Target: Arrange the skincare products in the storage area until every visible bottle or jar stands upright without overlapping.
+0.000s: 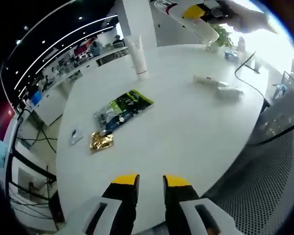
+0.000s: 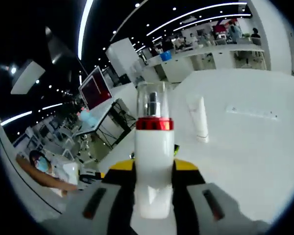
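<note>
Right fingers (image 2: 154, 169) clamp red-collared bottle (image 2: 154, 161); sachets (image 1: 118, 111) beyond left.

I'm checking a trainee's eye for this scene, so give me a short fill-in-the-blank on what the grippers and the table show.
1. The right gripper is shut on a white bottle with a ____ band under its clear cap.
2. The white tube on the table stands ____.
3. The left gripper holds ____.

Missing words: red; upright; nothing
</note>
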